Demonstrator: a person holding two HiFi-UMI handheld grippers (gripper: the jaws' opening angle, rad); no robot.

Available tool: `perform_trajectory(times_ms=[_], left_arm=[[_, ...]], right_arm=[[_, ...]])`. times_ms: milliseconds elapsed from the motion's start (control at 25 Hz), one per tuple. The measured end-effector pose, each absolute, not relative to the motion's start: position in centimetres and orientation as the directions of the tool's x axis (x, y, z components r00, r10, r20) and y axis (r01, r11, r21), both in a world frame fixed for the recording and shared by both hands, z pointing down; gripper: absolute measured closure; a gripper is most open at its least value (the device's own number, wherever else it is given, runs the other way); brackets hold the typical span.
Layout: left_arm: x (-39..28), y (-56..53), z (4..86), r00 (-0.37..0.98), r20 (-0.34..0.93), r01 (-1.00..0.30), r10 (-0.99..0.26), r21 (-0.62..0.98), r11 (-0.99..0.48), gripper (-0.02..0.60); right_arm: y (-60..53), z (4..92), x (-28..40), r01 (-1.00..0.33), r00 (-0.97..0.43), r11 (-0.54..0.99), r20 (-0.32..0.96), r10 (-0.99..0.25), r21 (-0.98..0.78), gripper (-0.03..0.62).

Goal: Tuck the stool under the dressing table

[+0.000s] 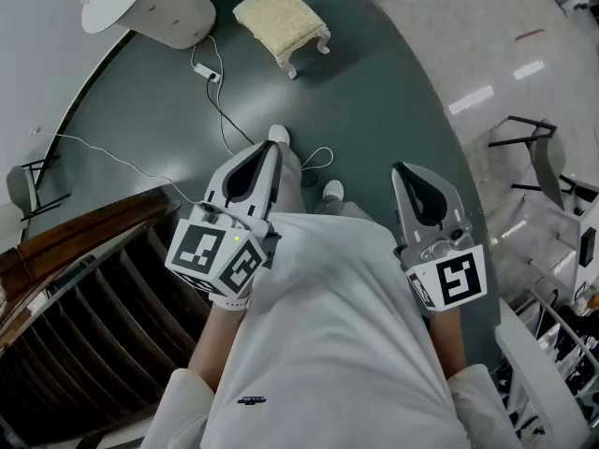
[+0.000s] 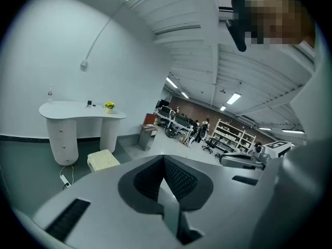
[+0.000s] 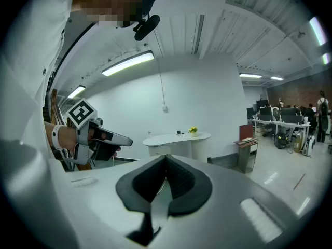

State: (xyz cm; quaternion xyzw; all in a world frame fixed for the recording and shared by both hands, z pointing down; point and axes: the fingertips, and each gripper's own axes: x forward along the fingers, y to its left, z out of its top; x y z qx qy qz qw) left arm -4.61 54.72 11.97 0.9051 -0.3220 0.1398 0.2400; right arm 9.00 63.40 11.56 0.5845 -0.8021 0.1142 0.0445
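Note:
The stool [image 1: 282,21], with a cream cushion and white curved legs, stands on the dark green floor ahead of me. It is beside the white dressing table [image 1: 150,3], not under it. My left gripper [image 1: 272,148] and right gripper [image 1: 399,169] are held in front of my body, far short of the stool, both shut and empty. In the left gripper view the dressing table [image 2: 78,111] stands against the white wall with the stool [image 2: 104,160] in front of it, beyond the left gripper [image 2: 164,158]. The right gripper view shows the dressing table [image 3: 176,138] past the right gripper [image 3: 166,158].
A white power strip [image 1: 208,73] and its cable lie on the floor between me and the stool. A wooden railing [image 1: 84,251] is at my left and metal frames [image 1: 538,157] at my right. A small red-topped cabinet [image 2: 148,134] stands right of the dressing table.

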Motion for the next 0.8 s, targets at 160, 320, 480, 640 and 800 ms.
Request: perform_trajectory(times_ms=[160, 320, 480, 640, 800], left_arm=[[-4.0, 58.4, 11.2, 0.766, 0.397, -0.636, -0.506, 0.347, -0.689, 0.572], [-4.2, 60.2, 11.3, 0.770, 0.391, -0.631, -0.505, 0.346, -0.694, 0.572], [-4.8, 61.3, 11.1, 0.776, 0.357, -0.626, -0.520, 0.338, -0.702, 0.572], [-6.2, 61.4, 10.1, 0.771, 0.323, -0.636, -0.550, 0.332, -0.696, 0.572], [-7.3, 61.4, 9.6, 0.765, 0.296, -0.644, -0.572, 0.332, -0.690, 0.572]], right_arm=[[64.9, 10.6, 7.7, -0.940, -0.340, 0.326, 0.182, -0.923, -0.102, 0.583], [65.7, 9.4, 7.2, -0.940, -0.339, 0.329, 0.137, -0.931, -0.091, 0.583], [66.8, 9.6, 7.6, -0.945, -0.314, 0.299, 0.110, -0.943, -0.133, 0.583], [67.3, 8.8, 7.6, -0.955, -0.280, 0.271, 0.072, -0.957, -0.119, 0.583], [66.9, 8.2, 6.5, -0.950, -0.304, 0.297, 0.064, -0.951, -0.092, 0.583]])
